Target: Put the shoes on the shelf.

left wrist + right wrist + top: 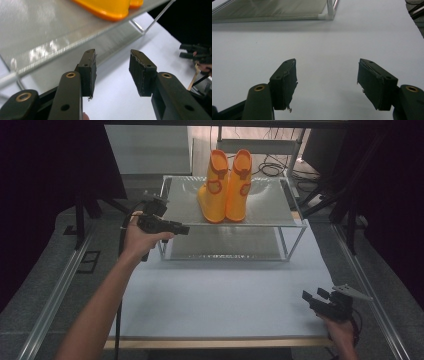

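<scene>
A pair of bright orange rubber rain boots with darker orange trim (226, 185) stands upright, side by side and touching, on the top tier of a two-tier clear-panelled shelf with a thin metal frame (280, 217) at the far side of the pale blue table (225, 295). The boots look light, hollow and pliable, with smooth moulded surfaces that may slip under a shallow pinch; the stiffer top cuff or its pull loops seem the surest place to grasp, while squeezing mid-shaft would probably just collapse the wall. The left gripper (181, 228) hovers at the shelf's front-left corner, level with the upper panel, jaws moderately apart and holding nothing. The right gripper (314, 297) rests low near the table's front-right corner, well apart from the shelf, jaws spread wide and empty. The left gripper view adds the boots' orange soles (110, 8) sitting flat near the glossy panel's edge, with the other gripper far off at right; the right gripper view (327, 85) offers bare tabletop and the shelf's lower corner post (331, 10).
</scene>
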A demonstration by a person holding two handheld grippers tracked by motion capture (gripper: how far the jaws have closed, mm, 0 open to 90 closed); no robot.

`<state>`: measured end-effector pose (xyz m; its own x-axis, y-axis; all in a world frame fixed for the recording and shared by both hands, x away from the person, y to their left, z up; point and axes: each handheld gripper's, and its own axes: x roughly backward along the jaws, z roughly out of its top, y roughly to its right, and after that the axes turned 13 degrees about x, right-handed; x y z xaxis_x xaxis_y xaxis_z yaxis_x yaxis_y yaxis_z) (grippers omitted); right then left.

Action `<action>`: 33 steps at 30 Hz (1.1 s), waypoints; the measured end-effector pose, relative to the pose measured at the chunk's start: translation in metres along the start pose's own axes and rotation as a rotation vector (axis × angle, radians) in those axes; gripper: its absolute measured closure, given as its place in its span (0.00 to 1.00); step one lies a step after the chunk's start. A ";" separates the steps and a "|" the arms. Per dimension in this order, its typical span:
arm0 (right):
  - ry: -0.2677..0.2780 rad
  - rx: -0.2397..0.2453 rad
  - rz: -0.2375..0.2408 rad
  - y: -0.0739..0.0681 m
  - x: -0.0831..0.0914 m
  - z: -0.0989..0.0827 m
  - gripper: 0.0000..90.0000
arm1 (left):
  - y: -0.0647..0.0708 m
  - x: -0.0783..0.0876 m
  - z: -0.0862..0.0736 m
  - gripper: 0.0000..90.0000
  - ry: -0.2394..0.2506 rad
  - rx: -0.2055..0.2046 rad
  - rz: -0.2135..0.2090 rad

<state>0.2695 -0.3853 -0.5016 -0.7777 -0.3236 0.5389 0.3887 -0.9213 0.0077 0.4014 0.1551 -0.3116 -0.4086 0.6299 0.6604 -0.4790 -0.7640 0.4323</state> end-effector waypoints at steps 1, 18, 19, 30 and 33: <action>-0.002 0.001 0.001 0.000 0.000 0.000 0.35 | 0.000 0.002 -0.004 0.64 0.000 -0.009 0.000; 0.000 0.003 0.001 -0.001 0.000 0.001 0.35 | -0.013 0.021 -0.072 0.64 0.012 -0.048 -0.001; 0.000 0.003 0.001 -0.001 0.000 0.001 0.35 | -0.015 0.022 -0.076 0.64 0.014 -0.046 0.001; -0.005 0.006 0.003 -0.002 -0.001 0.001 0.35 | -0.035 0.018 -0.107 0.63 0.002 -0.003 -0.003; -0.004 0.004 0.003 -0.003 -0.002 0.001 0.35 | -0.036 0.018 -0.108 0.63 0.001 0.002 -0.001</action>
<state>0.2702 -0.3818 -0.5019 -0.7744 -0.3258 0.5423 0.3934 -0.9193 0.0095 0.3277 0.2095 -0.3811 -0.4087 0.6307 0.6596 -0.4781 -0.7636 0.4339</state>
